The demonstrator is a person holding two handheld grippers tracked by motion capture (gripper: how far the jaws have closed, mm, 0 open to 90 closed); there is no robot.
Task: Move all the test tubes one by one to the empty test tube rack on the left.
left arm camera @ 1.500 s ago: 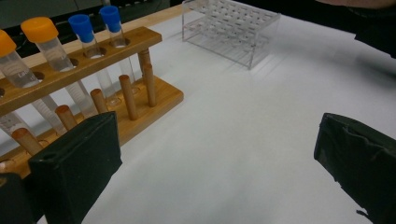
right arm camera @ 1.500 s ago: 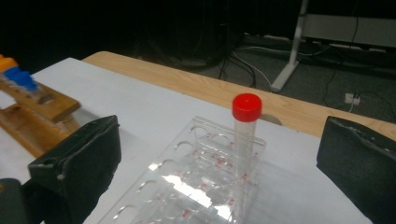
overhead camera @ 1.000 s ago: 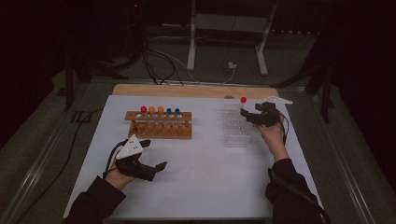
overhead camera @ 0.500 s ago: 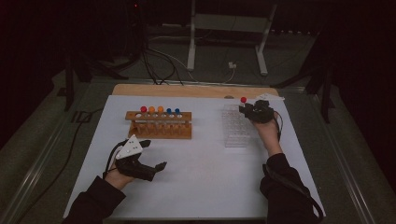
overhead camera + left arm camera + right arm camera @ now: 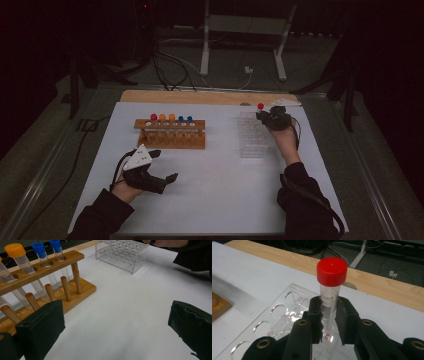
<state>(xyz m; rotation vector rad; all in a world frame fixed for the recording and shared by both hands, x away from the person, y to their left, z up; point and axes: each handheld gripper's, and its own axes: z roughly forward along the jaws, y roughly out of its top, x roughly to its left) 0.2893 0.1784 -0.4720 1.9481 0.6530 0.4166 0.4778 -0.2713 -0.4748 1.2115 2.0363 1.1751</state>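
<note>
A clear tube with a red cap [image 5: 331, 290] stands upright in the far corner of a clear plastic rack [image 5: 274, 322]. My right gripper [image 5: 329, 315] has just been closing and is shut on this tube below its cap, pads pressing both sides. From above, the right gripper [image 5: 267, 119] sits at the rack's far right corner, with the red cap [image 5: 260, 106] above it. My left gripper [image 5: 165, 165] rests open on the white mat, in front of a wooden rack [image 5: 170, 137]. In the left gripper view, nothing lies between the wide-apart pads [image 5: 42, 330].
The wooden rack [image 5: 50, 267] holds several tubes with red, orange and blue caps [image 5: 171, 118]. The clear rack [image 5: 252, 142] has several free holes. A wooden board edge [image 5: 200, 96] runs along the table's far side. A white mat [image 5: 225, 185] covers the table.
My right gripper has shifted a little left to the red-capped tube and closed on it. The left hand has stayed still.
</note>
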